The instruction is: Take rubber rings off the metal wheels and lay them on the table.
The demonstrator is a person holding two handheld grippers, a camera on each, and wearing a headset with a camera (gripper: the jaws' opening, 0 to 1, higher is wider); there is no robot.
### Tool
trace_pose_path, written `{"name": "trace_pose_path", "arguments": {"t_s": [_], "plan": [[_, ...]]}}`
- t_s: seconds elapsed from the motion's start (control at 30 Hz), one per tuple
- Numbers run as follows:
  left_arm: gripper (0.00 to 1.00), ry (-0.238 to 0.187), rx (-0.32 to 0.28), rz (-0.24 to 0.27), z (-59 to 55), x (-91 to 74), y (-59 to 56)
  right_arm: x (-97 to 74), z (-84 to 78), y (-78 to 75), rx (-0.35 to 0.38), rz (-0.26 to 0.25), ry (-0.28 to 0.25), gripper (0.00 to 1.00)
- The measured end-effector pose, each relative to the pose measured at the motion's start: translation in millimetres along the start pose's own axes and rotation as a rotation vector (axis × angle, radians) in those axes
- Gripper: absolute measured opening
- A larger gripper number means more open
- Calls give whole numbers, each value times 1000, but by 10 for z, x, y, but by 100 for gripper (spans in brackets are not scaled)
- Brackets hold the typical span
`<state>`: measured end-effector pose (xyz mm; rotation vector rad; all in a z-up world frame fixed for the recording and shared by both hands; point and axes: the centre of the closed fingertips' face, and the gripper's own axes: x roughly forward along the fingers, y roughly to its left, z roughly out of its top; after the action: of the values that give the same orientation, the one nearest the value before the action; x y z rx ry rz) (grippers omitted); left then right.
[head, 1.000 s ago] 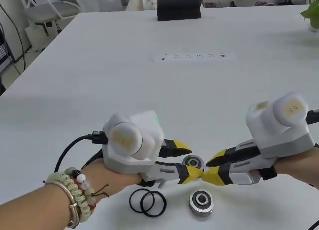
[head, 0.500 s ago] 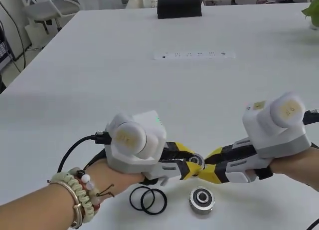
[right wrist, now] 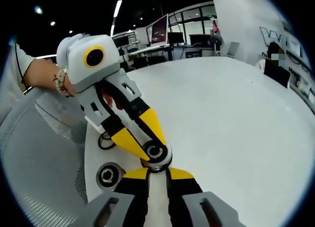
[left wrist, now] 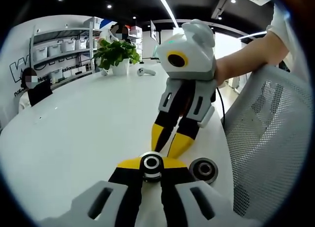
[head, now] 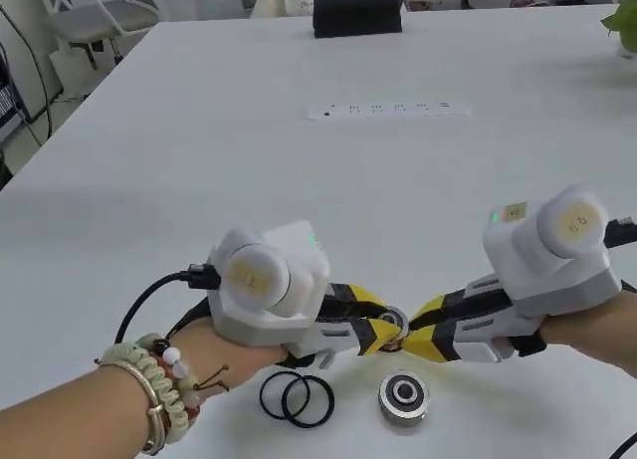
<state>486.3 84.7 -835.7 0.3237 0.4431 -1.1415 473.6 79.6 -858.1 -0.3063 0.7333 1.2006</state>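
A small metal wheel (head: 389,322) with a black rubber ring on its rim is held just above the white table (head: 299,180). My left gripper (head: 384,329) is shut on the wheel (left wrist: 151,165). My right gripper (head: 410,338) comes in from the right, and its yellow tips meet the wheel's rim (right wrist: 156,153). In the right gripper view the jaws of my right gripper (right wrist: 158,173) stand almost together on the ring's edge. A second wheel (head: 404,396) lies flat on the table. Two loose black rubber rings (head: 297,397) lie overlapping beside it.
A white power strip (head: 388,110) lies mid-table, and a black case (head: 358,9) stands at the far edge. A potted plant (left wrist: 114,52) is on the far side. A mesh chair (left wrist: 266,138) is close behind the near table edge. A cable (head: 149,295) trails from my left gripper.
My left gripper's jaws, which stood apart around the wheel, have shut on it. My right gripper has moved in slightly, and its tips are now at the wheel's rim.
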Motion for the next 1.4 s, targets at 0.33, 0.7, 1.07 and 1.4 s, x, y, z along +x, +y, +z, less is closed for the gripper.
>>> {"name": "trace_pose_path", "arguments": {"t_s": [0.33, 0.7, 1.07, 1.4], "plan": [[8, -3, -1, 4, -7, -1, -2, -14, -5, -35, -12, -13, 5, 0], [8, -8, 7, 3, -2, 0, -2, -35, 2, -26, 156, 1, -12, 0], [8, -13, 11, 3, 2, 0, 1, -57, -7, -39, 214, 5, -18, 0], [8, -7, 11, 4, 1, -5, 9, -95, 17, -103, 243, -12, -38, 0]]}}
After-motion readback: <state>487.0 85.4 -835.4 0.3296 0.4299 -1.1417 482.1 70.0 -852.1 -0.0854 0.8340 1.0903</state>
